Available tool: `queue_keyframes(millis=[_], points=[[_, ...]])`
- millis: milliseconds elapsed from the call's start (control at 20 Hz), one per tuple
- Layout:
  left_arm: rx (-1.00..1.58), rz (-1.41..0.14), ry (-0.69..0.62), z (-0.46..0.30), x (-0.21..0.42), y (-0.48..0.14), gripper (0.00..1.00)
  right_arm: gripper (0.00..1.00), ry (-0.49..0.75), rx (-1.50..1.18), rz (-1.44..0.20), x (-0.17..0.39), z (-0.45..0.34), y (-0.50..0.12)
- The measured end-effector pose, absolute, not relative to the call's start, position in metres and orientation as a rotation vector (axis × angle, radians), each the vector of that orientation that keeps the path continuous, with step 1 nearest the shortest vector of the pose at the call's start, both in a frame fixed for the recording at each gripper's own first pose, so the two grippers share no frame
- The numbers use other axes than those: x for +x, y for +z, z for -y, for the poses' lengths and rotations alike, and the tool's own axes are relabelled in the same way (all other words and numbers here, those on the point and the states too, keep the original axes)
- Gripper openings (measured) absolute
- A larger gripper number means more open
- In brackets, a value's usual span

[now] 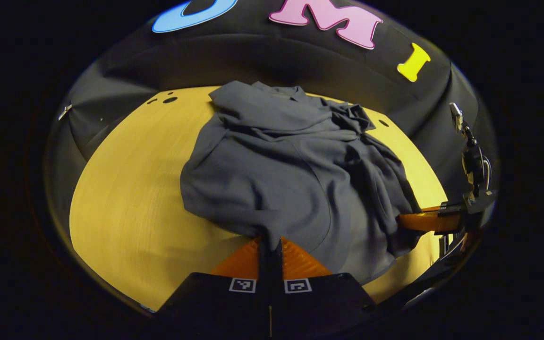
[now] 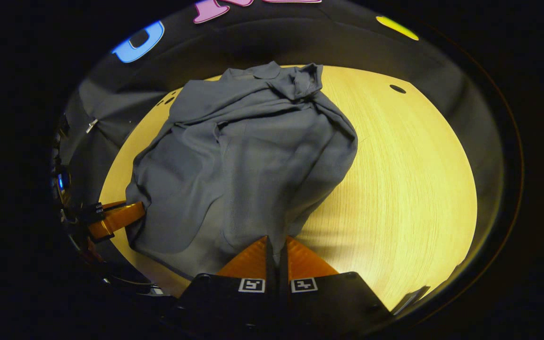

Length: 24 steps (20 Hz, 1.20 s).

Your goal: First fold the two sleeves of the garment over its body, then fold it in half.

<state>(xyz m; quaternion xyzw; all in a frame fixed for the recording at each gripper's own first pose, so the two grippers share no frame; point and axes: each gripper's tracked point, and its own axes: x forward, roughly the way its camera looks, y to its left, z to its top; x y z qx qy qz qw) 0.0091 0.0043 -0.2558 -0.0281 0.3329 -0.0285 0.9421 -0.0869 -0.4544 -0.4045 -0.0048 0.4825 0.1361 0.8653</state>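
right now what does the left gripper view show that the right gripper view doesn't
Left gripper view: the right hand-held gripper side-on, clamped on the garment's edge, and a wide bare stretch of table left of the cloth.

Right gripper view: the left hand-held gripper side-on, at the garment's other near corner, and bare table right of the cloth.

Both: the grey garment bunched and unfolded on the yellow table, and each camera's own fingers closed on its near hem.

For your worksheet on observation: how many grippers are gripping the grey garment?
2. The left gripper is shut on the garment at its near hem; the right gripper pinches the near hem further along, at the garment's right side in the left gripper view. Further folds may hide fabric.
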Motion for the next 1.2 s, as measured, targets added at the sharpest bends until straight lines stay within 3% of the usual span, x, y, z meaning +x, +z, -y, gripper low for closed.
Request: queue_keyframes(millis=[300,350,600,1200], points=[[-0.082,-0.598,-0.087,0.001,0.020,-0.216,0.04,0.05,0.321,0.014,-0.916,-0.066,0.439,-0.368],[-0.077,-0.584,-0.089,0.000,0.023,-0.209,0.08,0.05,0.328,0.010,-0.895,-0.060,0.437,-0.363],[-0.121,-0.523,-0.083,-0.004,0.046,-0.173,0.07,0.05,0.348,-0.004,-0.805,-0.031,0.427,-0.337],[-0.092,-0.381,-0.098,-0.015,0.131,-0.093,0.07,0.05,0.333,0.061,-0.648,0.075,0.416,-0.277]])
